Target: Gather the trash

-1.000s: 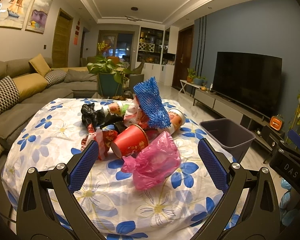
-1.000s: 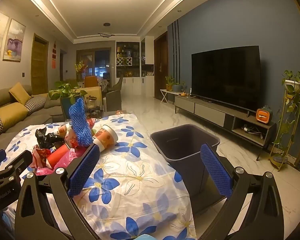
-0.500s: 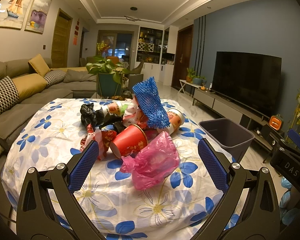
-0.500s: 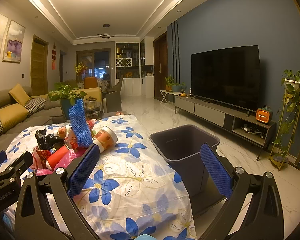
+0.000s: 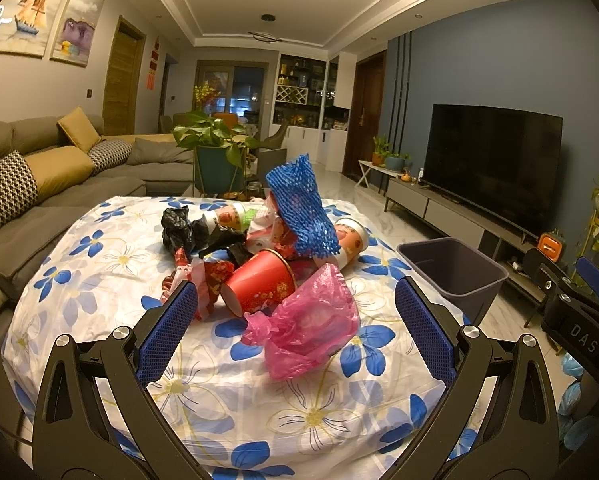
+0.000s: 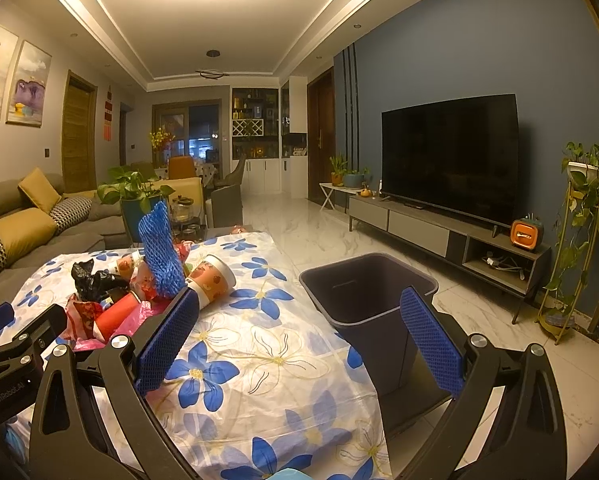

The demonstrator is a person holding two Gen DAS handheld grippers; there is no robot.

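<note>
Both the left gripper point(image 5: 295, 322) and right gripper point(image 6: 299, 336) have jaws wide open, holding nothing. Trash pile point(image 5: 267, 252) sits mid-desk on the flowered cloth point(image 5: 99, 264), pink bag point(image 5: 311, 320) nearest; dark bin point(image 6: 369, 292) stands on the floor just beside the desk

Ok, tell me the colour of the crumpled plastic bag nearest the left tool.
Pink; clearest in the left wrist view.

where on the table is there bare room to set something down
Bare cloth lies along the near edge of the table, in front of the pink bag, and on the far left beside the black bag. The middle is crowded around the red cup.
</note>
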